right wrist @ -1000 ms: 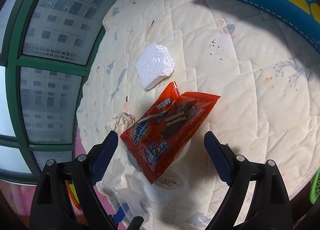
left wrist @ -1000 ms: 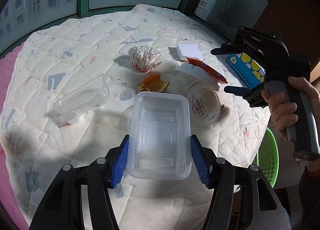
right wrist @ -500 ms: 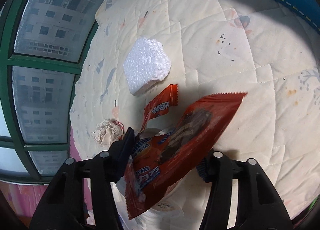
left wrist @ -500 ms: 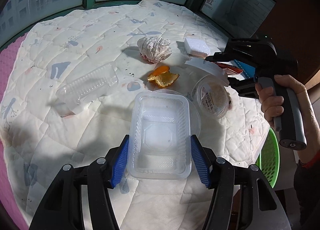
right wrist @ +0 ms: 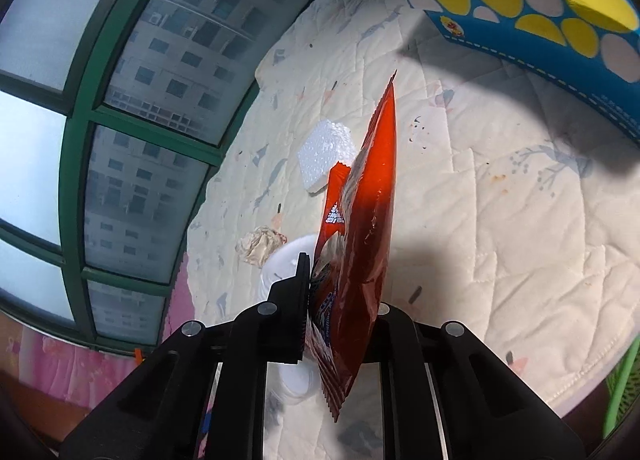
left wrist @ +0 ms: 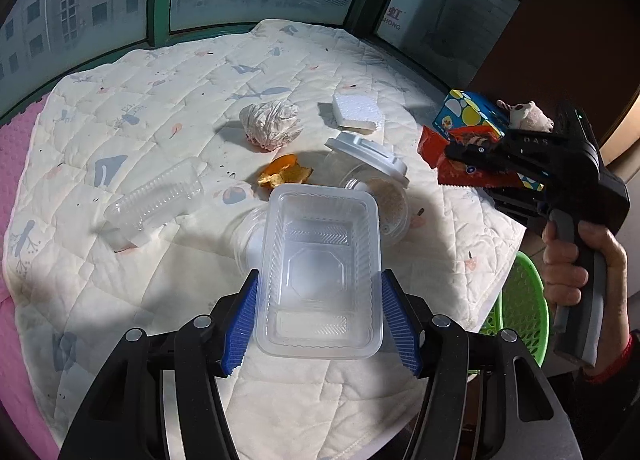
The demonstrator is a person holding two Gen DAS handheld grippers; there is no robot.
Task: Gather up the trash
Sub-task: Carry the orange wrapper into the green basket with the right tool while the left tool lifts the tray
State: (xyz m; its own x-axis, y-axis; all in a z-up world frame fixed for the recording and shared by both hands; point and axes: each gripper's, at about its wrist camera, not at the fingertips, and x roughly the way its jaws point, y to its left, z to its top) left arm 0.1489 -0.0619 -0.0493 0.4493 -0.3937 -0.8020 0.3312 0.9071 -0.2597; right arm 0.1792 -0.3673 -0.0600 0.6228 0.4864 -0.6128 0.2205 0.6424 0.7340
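Note:
My left gripper is shut on a clear plastic tray and holds it above the quilted table. My right gripper is shut on a red snack wrapper and holds it in the air; it also shows in the left wrist view at the right. On the table lie a crumpled paper ball, a white foam block, orange peel, a clear bottle and a lidded plastic cup.
A green basket stands below the table's right edge. A blue box with yellow spots sits at the table's far right. Windows with green frames run behind the table.
My right gripper closed on the red wrapper and lifted it off the cup lid. My left gripper has risen with the clear tray.

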